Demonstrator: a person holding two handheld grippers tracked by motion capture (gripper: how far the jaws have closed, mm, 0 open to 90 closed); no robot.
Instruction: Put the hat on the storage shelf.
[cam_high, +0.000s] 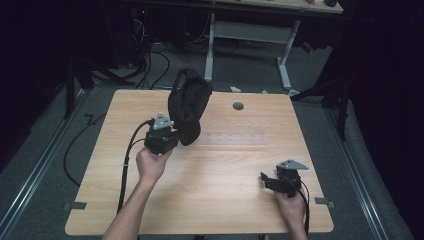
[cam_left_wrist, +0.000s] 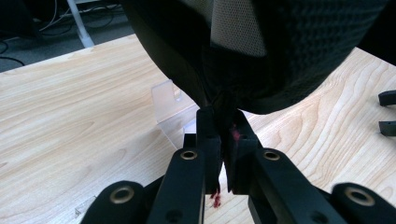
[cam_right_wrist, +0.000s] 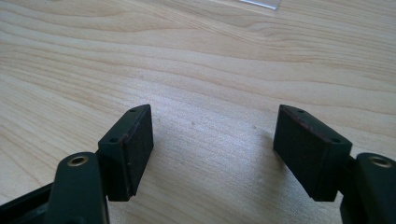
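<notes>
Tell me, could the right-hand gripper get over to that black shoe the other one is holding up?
Probably yes. The right gripper is open and holds nothing, and bare table lies between it and the black shoe, which the left gripper holds.

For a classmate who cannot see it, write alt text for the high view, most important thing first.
The left gripper, held in a person's left hand, is shut on a black bag and lifts it above a wooden table. The right gripper rests open near the table's right front corner, holding nothing.
</notes>
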